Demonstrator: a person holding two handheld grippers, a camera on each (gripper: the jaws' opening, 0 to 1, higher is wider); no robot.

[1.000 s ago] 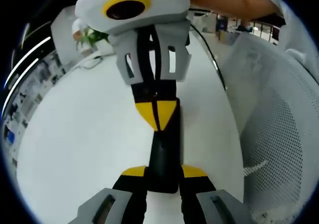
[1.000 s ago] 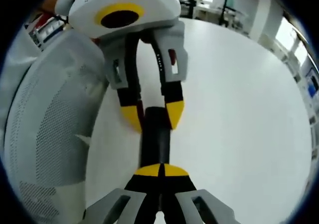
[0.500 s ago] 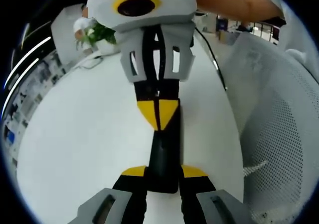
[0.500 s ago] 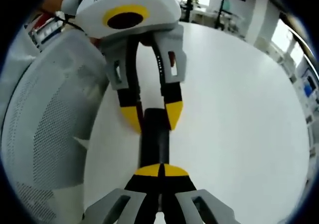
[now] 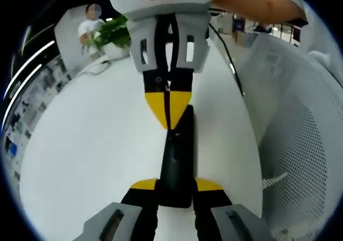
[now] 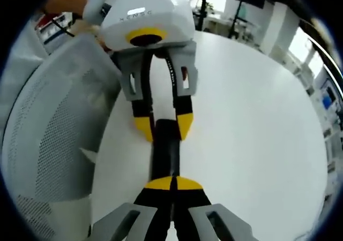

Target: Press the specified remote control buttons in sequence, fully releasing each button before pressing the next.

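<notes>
Left gripper view: your left tongs (image 5: 174, 185) rise from the bottom, yellow tips clamped on either side of the near end of the black remote (image 5: 178, 160). The remote lies flat on the white desk (image 5: 91, 144), long axis running away from you. Your right tongs (image 5: 169, 112) come in from the top, jaws pinched together with nothing between them, the joined yellow point down on the far half of the remote's top face; contact looks likely, but you can't tell for sure. A white mesh chair (image 5: 300, 134) stands at the desk's right edge, with a bare arm (image 5: 246, 2) above it. A potted plant (image 5: 110, 35) and a person (image 5: 90, 24) sit at the far left end of the desk, and a dark cable (image 5: 228, 64) runs along the right edge.

Right gripper view: your right tongs (image 6: 172, 185) rise from the bottom, yellow tips shut flat against each other, sitting on the near part of the remote (image 6: 164, 152). The left tongs (image 6: 163, 127) reach in from the top, their two yellow tips straddling the remote's far end and touching its sides. The remote rests on the desk (image 6: 246, 118) near its left edge, just beside the mesh chair (image 6: 48, 144).
</notes>
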